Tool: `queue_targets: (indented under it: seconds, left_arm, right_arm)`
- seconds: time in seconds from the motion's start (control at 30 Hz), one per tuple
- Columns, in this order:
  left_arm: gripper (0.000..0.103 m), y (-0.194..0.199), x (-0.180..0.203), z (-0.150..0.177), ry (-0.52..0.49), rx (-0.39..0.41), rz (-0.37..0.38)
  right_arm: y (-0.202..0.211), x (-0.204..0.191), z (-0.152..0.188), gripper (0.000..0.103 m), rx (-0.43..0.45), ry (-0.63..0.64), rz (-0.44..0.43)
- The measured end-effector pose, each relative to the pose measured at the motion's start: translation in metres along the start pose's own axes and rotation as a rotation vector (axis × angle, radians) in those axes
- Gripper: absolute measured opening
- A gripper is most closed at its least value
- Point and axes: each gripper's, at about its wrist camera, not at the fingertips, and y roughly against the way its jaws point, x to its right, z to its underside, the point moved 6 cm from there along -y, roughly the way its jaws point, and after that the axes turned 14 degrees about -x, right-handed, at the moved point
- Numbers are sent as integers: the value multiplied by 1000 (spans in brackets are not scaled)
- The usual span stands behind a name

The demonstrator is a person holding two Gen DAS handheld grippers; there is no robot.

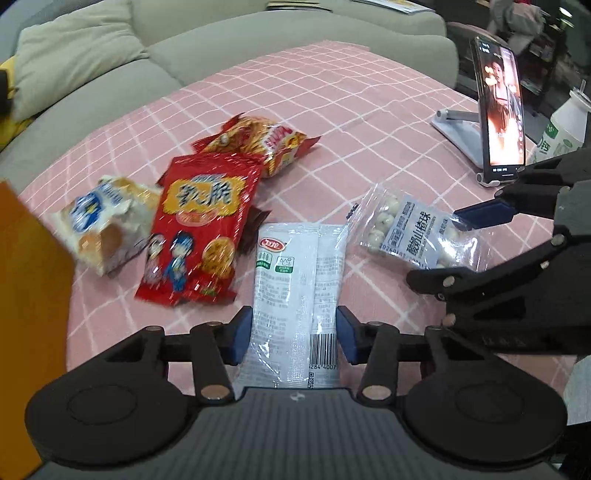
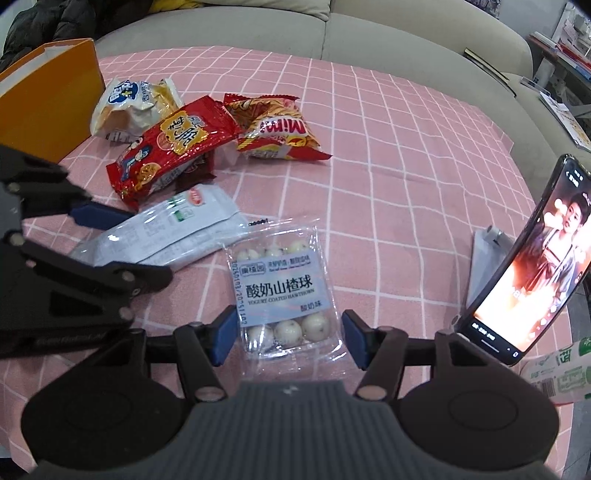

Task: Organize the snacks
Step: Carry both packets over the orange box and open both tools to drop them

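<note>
Several snack packs lie on a pink checked cloth (image 1: 369,110). My left gripper (image 1: 294,334) is open, its blue pads on either side of a white snack pack (image 1: 295,280), which also shows in the right wrist view (image 2: 166,236). My right gripper (image 2: 288,338) is open around a clear bag of yogurt hawthorn balls (image 2: 284,291), also seen in the left wrist view (image 1: 413,232). A red cracker pack (image 1: 195,229), a Mimi chips pack (image 1: 266,142) and a bread pack (image 1: 103,221) lie further left.
An orange box (image 2: 48,99) stands at the left edge of the cloth. A phone (image 2: 532,266) plays a video on a white stand at the right. A white and green drink bottle (image 1: 565,129) stands beside it. A grey sofa (image 1: 258,33) lies behind.
</note>
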Motion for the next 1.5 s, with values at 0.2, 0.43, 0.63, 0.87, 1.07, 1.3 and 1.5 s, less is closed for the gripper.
queue_targets:
  seconds: [0.2, 0.43, 0.63, 0.87, 1.07, 1.3, 1.5]
  left_arm:
    - [54, 32, -15, 26, 107, 24, -13]
    - [54, 84, -40, 52, 250, 83, -84]
    - [54, 126, -63, 70, 336, 126, -129]
    - [54, 168, -95, 93, 424, 179, -192]
    - [54, 193, -139, 111, 524, 211, -212]
    - [54, 214, -196, 120, 590, 193, -238]
    - [54, 206, -247, 115, 630, 138, -208]
  right_arm:
    - [14, -8, 0, 58, 17, 3, -9]
    - [42, -29, 6, 57, 61, 30, -26]
    - [77, -58, 8, 57, 118, 67, -75]
    - [123, -101, -12, 57, 224, 157, -111]
    - [158, -146, -42, 57, 312, 257, -149]
    - [181, -197, -86, 57, 369, 377, -201]
    - [174, -242, -132, 57, 337, 466, -233]
